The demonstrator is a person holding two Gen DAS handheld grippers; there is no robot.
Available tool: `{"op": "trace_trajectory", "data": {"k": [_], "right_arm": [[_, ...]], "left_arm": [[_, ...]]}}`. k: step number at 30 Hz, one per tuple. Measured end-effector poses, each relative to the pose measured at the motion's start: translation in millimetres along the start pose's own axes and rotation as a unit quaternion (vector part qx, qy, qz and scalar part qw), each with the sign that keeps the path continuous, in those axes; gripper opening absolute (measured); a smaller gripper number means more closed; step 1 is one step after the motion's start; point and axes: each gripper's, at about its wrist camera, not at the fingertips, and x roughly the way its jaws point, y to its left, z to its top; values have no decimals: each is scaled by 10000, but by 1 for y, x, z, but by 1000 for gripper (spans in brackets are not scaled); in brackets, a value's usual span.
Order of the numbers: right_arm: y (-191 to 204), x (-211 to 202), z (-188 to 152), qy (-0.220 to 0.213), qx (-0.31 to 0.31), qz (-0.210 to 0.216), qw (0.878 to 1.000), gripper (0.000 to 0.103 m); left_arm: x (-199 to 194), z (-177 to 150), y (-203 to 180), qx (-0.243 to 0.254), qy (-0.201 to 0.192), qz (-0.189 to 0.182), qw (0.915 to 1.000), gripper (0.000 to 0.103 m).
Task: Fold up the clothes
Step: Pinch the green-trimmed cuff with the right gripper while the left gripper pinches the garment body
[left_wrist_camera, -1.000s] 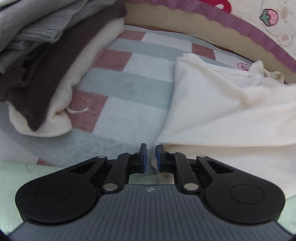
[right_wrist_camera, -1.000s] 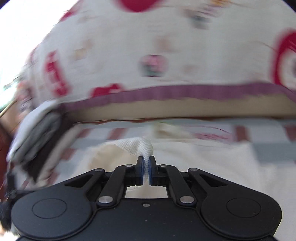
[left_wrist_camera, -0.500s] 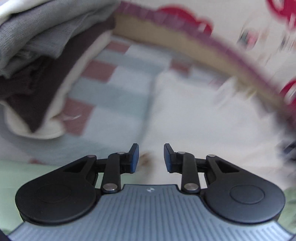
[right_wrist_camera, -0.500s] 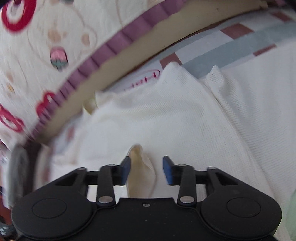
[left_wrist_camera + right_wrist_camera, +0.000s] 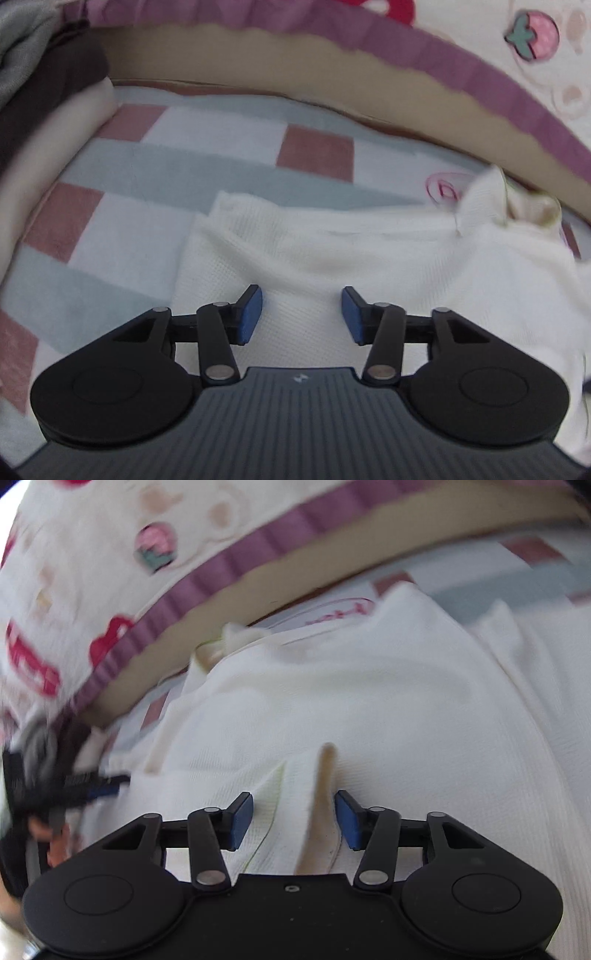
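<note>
Having released garment (image 5: 332, 240), both tools wider.

The cream waffle-knit garment (image 5: 369, 251) lies spread in front of me on the checked bed cover, its near part flat and smooth, its left edge running away from me to a soft corner at the far left. At the far right it bunches into a small crumpled peak. From my right side I see a raised fold (image 5: 325, 775) standing up in the cloth near me.
</note>
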Motion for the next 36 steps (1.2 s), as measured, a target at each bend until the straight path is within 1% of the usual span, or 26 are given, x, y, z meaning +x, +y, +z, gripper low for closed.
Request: {"op": "trace_trajectory", "data": {"k": [1,2,3,6,8,9,10,11,13,14,15,17,19,21,23,24,25,26,27,28,29,30,32,33,34,36], "right_arm": [[5,1,-1,0,-274,11,9996,8],[10,-1,-1,-42,-503,19,9987,9],[15,-3,0,-128,-687,24,9976,8],[29,-10,2,-350,-1194,9,9922,8],[37,-11,5,-386,-1388,-106,9895,8],[41,-12,6,-404,-1484,-164,9880,8],[45,-12,7,-422,-1581,-221,9863,8],[49,-12,9,-440,-1677,-279,9845,8],[56,-13,11,-476,-1868,-394,9804,8],[59,-14,12,-491,-1925,-434,9791,8],[59,-15,13,-507,-1928,-454,9789,8],[58,-17,13,-529,-1932,-466,9786,8],[59,-19,13,-557,-2007,-501,9768,8],[61,-23,12,-611,-2092,-552,9744,8],[62,-26,13,-694,-2124,-610,9728,8],[62,-28,14,-724,-2139,-645,9720,8],[63,-29,14,-751,-2170,-679,9709,8],[64,-30,14,-766,-2216,-702,9696,8],[65,-31,13,-763,-2264,-720,9684,8],[66,-32,13,-757,-2308,-740,9672,8],[67,-32,12,-750,-2352,-761,9661,8],[68,-33,12,-741,-2385,-774,9652,8],[66,-33,11,-723,-2377,-770,9656,8],[65,-33,11,-723,-2347,-746,9665,8],[63,-33,11,-724,-2320,-714,9674,8],[60,-32,10,-725,-2270,-663,9689,8]], "left_arm": [[-1,-1,1,116,-95,46,9999,1],[-2,-1,2,233,-189,92,9995,0],[-4,-2,6,240,-272,129,9993,0],[-15,1,26,105,-597,321,9976,0],[-23,4,40,57,-815,469,9956,0],[-25,7,48,-24,-840,420,9956,0],[-26,9,56,-109,-838,257,9961,0],[-26,10,62,-196,-771,36,9968,0],[-23,12,71,-378,-578,-402,9968,4],[-21,12,71,-387,-530,-573,9962,4],[-20,12,68,-344,-511,-719,9955,8],[-18,11,54,-22,-475,-945,9944,17],[-19,7,35,362,-559,-1228,9902,36],[-20,2,23,671,-796,-1388,9848,43],[-22,-4,11,969,-1066,-1503,9781,43],[-22,-7,5,1117,-1201,-1560,9740,45],[-20,-6,1,1263,-1135,-1539,9734,48],[-16,-4,1,1320,-932,-1538,9748,48],[-12,-2,3,1306,-751,-1603,9755,52],[-8,0,7,1207,-585,-1642,9773,56],[-4,1,13,1037,-432,-1658,9798,58],[-1,1,16,966,-332,-1662,9808,61],[0,-2,20,988,-222,-1655,9810,66],[1,-4,20,1098,-169,-1671,9797,71],[0,-7,19,1314,-119,-1708,9764,78],[-1,-14,17,1720,-55,-1779,9689,78]]}}
